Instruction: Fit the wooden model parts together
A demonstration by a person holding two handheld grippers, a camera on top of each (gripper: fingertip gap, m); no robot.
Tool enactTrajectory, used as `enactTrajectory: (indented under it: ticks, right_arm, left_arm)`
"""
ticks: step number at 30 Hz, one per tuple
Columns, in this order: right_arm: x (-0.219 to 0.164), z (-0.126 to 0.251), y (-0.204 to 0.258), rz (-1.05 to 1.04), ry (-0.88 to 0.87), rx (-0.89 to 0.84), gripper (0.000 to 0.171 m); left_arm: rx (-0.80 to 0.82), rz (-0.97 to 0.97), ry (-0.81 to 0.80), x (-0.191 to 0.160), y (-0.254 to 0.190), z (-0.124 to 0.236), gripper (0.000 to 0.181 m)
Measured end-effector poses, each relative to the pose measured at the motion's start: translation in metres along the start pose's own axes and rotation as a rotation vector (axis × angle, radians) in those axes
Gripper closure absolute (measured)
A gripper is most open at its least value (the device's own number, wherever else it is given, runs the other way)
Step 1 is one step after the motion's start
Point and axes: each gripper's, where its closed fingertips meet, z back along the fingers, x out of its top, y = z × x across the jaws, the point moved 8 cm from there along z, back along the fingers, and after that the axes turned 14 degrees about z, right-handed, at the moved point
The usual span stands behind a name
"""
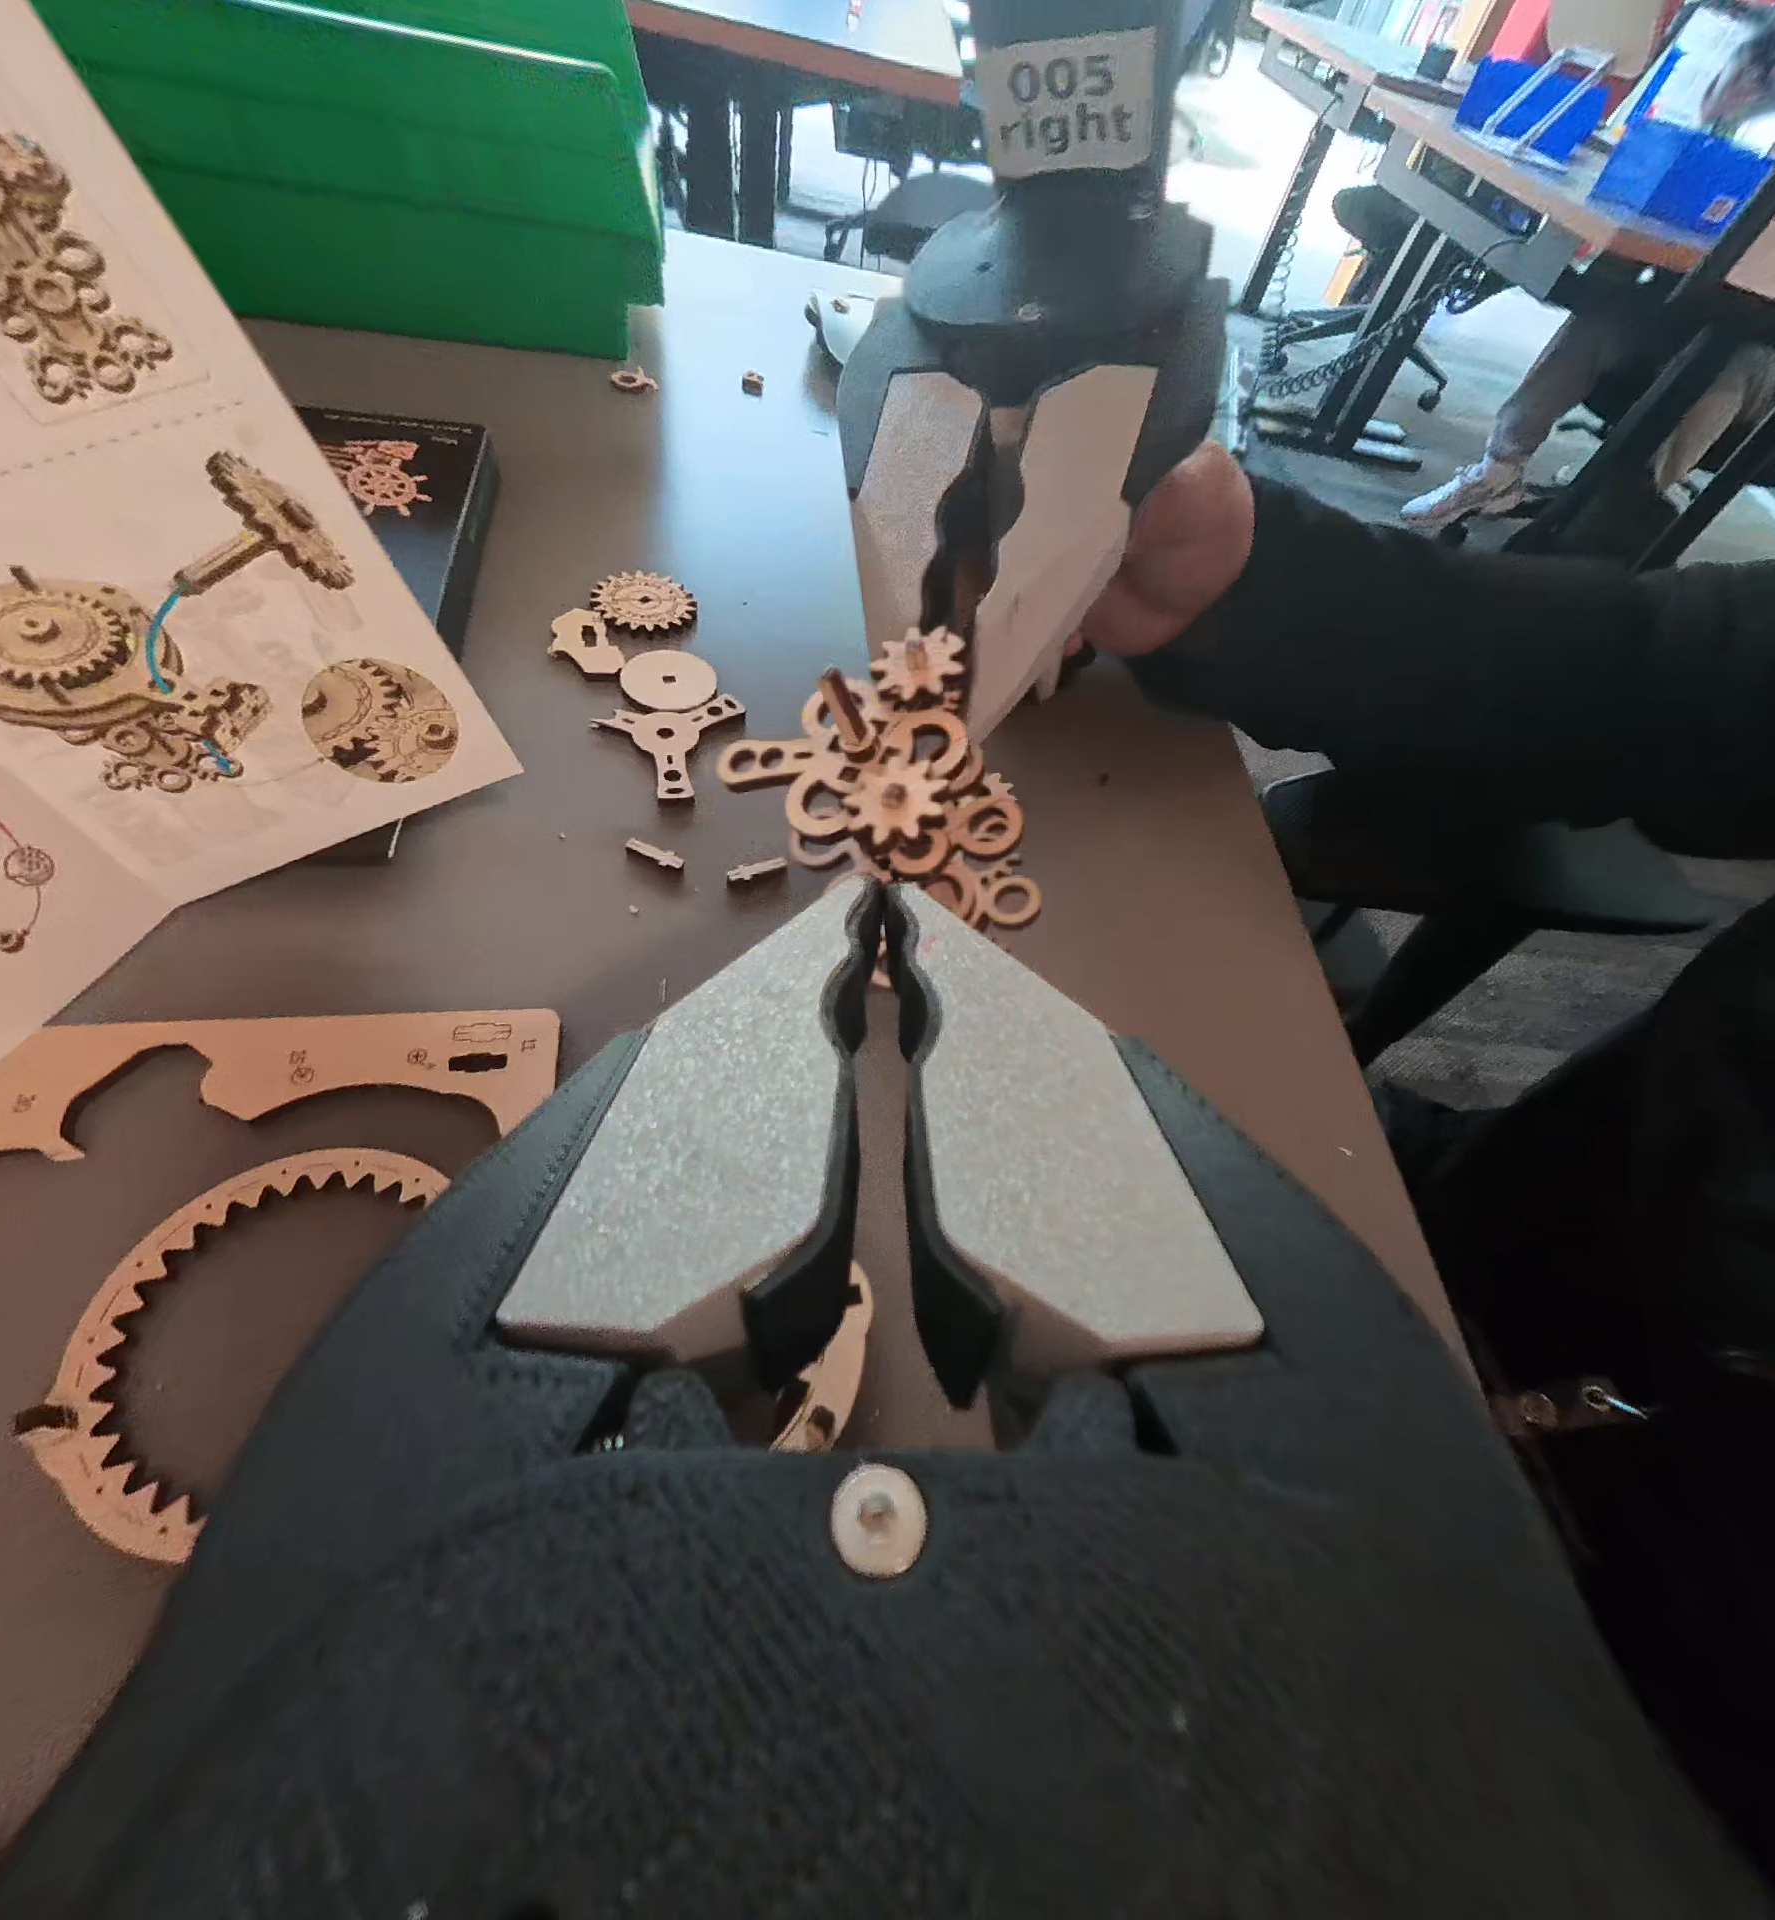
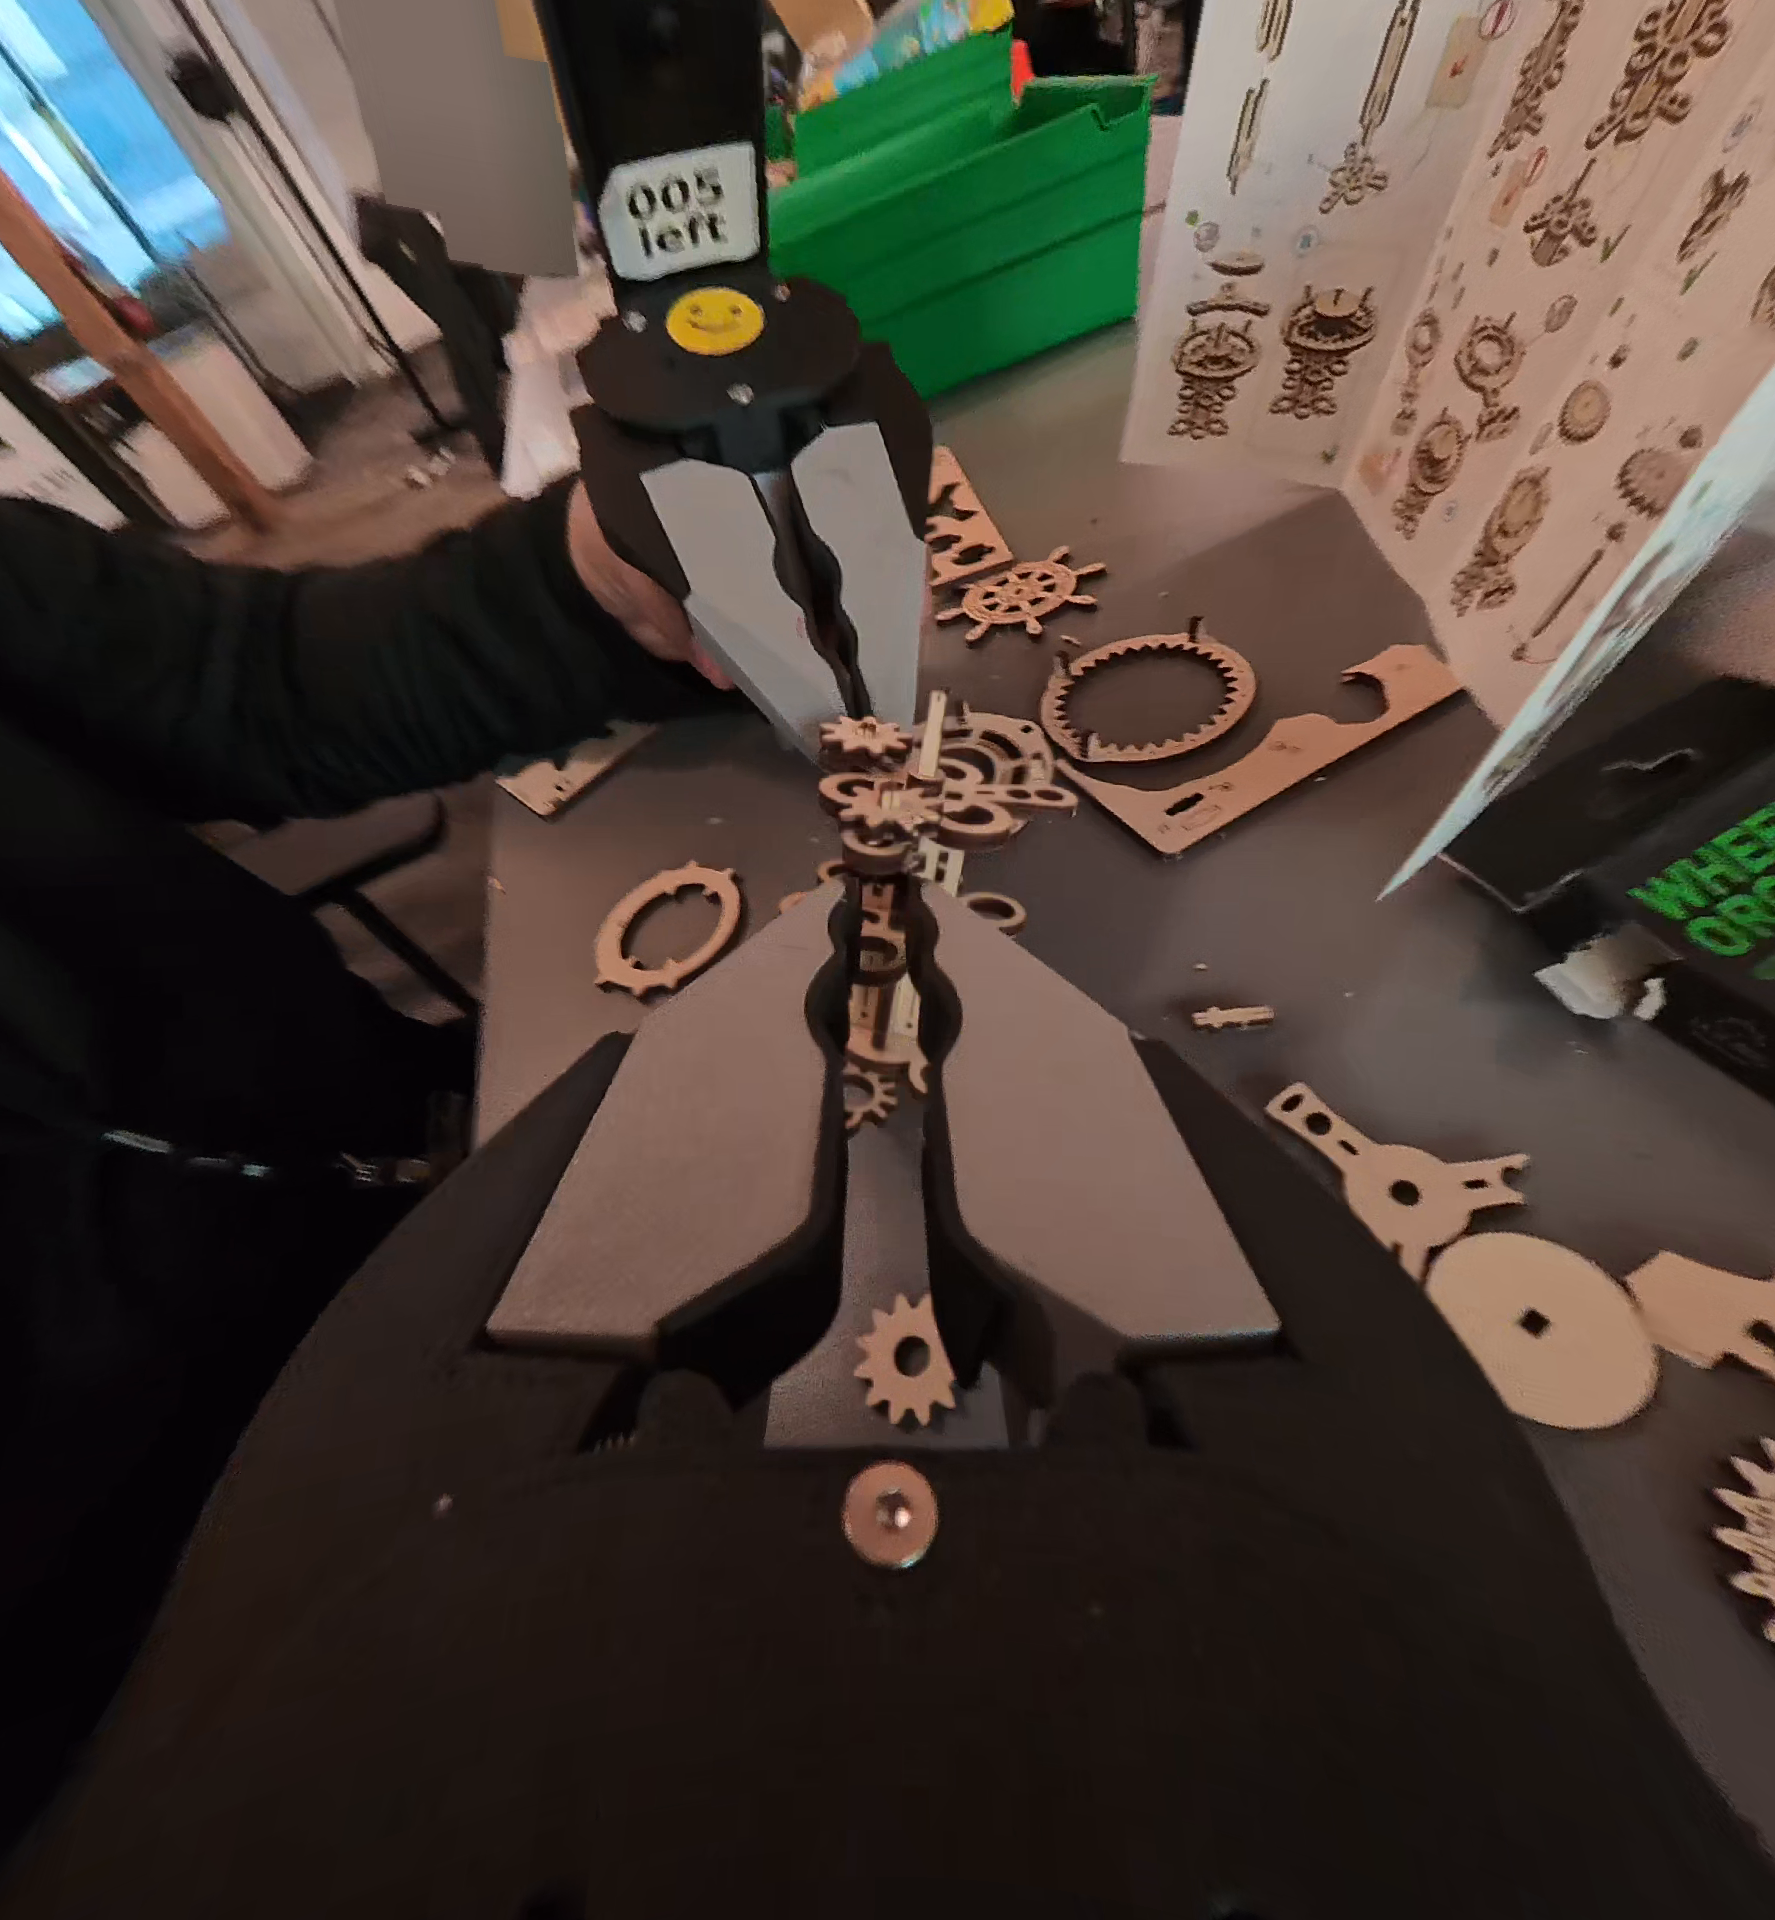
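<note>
Both tongs grip the wooden gear assembly [image 1: 904, 800] between them: left tongs [image 1: 885, 891] clamped on its near end, right tongs [image 2: 885, 883] clamped opposite.

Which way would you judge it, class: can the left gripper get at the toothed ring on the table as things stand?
Probably not yet. The left gripper is shut on the gear assembly, shared with the right gripper. The toothed ring lies uncovered just beside it, so it looks reachable after letting go.

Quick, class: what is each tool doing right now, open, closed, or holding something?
Left tool: closed on the near end of the wooden gear assembly.
Right tool: closed on the assembly's far end.
</note>
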Motion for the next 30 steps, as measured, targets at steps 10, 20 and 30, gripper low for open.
enactTrajectory:
  ticks: [10,20,30]
  right_arm:
    - [-0.006,0.001,-0.014,-0.204,-0.039,0.047,0.167]
    - [-0.009,0.001,-0.021,-0.322,-0.085,0.071,0.168]
    - [-0.013,-0.004,-0.026,-0.430,-0.088,0.122,0.167]
  left_arm:
    - [-0.041,0.123,-0.066,0.002,0.007,0.003,0.181]
    - [0.094,-0.015,-0.004,0.000,0.006,-0.002,0.160]
    - [0.296,-0.369,-0.080,0.006,-0.007,-0.001,0.154]
